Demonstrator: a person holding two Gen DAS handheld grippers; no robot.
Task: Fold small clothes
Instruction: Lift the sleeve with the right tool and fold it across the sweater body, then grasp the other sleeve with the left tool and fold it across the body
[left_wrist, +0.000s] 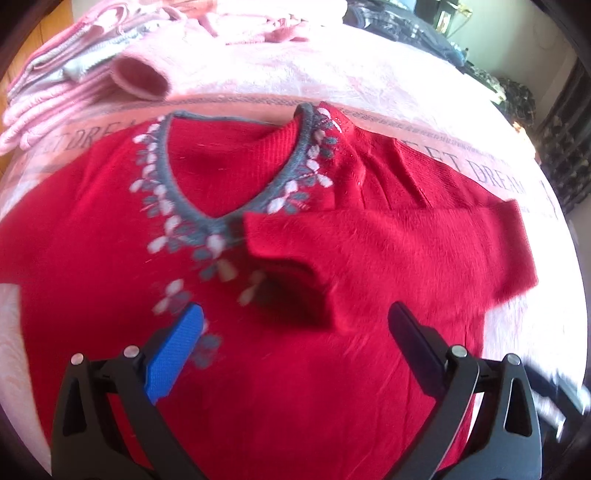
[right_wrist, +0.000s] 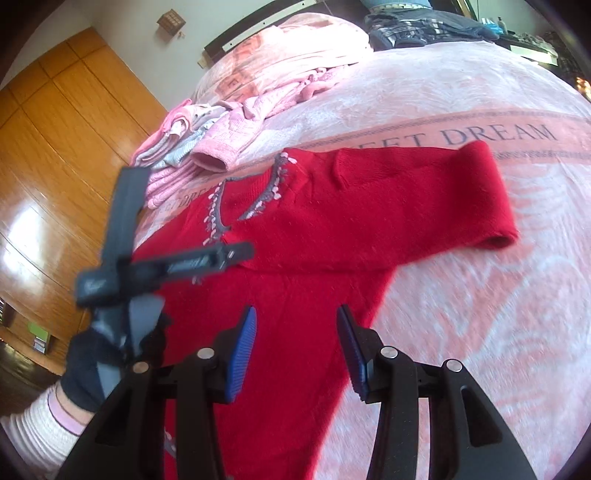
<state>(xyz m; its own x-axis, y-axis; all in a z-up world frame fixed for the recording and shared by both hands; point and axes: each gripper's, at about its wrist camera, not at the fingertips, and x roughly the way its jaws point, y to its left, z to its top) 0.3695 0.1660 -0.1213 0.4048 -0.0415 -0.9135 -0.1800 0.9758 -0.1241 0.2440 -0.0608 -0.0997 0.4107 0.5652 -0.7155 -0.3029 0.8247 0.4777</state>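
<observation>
A red knit sweater (left_wrist: 332, 387) with a grey V-neck and a white-and-grey flower trim lies front up on the pink blanket (left_wrist: 295, 74). One sleeve (left_wrist: 406, 251) is folded across the chest, its cuff (left_wrist: 280, 254) just below the collar point. My left gripper (left_wrist: 295, 325) hovers open over the chest beside that cuff, with nothing between its fingers. In the right wrist view the sweater (right_wrist: 314, 258) fills the middle, the left gripper (right_wrist: 192, 210) is held wide open above it by a gloved hand (right_wrist: 88, 369), and my right gripper (right_wrist: 297, 321) is open over the sweater's lower body.
A pile of pink and grey clothes (right_wrist: 177, 147) with a loose pink sleeve (left_wrist: 140, 77) lies beyond the collar. Dark clothes (right_wrist: 424, 26) are heaped at the far end of the bed. A wooden wardrobe (right_wrist: 55, 147) stands at the left. Bare blanket (right_wrist: 480, 350) lies to the sweater's right.
</observation>
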